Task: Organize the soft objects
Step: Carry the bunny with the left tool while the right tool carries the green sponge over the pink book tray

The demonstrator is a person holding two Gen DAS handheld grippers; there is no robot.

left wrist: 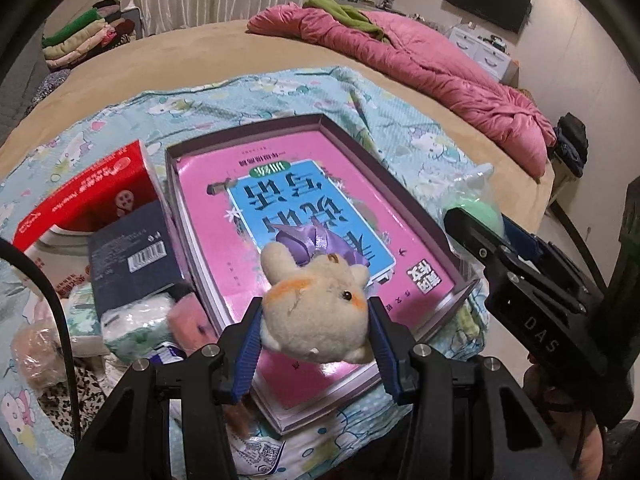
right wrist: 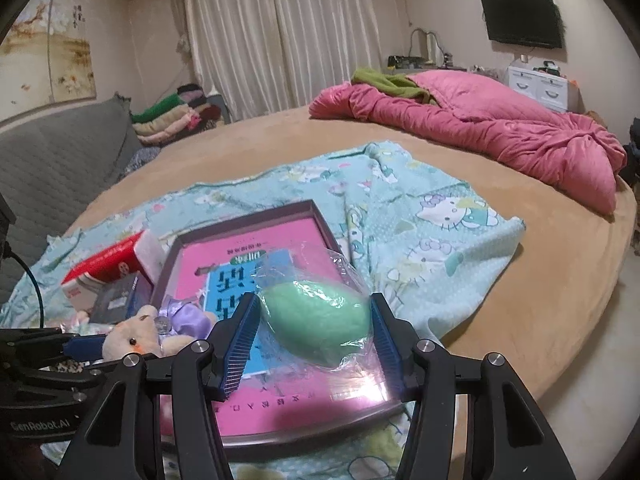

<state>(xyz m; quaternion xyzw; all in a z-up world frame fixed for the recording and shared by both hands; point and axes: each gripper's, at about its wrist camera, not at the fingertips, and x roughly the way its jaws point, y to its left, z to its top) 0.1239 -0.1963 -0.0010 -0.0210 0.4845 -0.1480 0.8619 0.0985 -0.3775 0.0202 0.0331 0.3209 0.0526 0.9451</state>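
My left gripper (left wrist: 316, 332) is shut on a beige plush rabbit (left wrist: 316, 312) in a purple dress, held over the near end of a shallow dark-rimmed box (left wrist: 320, 118) with a pink and blue book (left wrist: 312, 216) in it. In the right wrist view the same rabbit (right wrist: 134, 340) and the left gripper (right wrist: 80, 348) show at the lower left. My right gripper (right wrist: 314, 334) is shut on a green soft egg-shaped thing in clear plastic wrap (right wrist: 316, 320), above the box (right wrist: 240, 214). From the left wrist view the right gripper (left wrist: 476, 216) and the green thing (left wrist: 478, 204) hover at the box's right side.
A red tissue pack (left wrist: 96, 200), a dark blue box (left wrist: 132, 256), wrapped packs and small plush items (left wrist: 188, 320) lie left of the box on a turquoise cartoon blanket (right wrist: 420, 216). A pink quilt (right wrist: 480, 132) lies far right on the tan round bed (right wrist: 560, 280). Folded clothes (right wrist: 168, 116) stack at the back.
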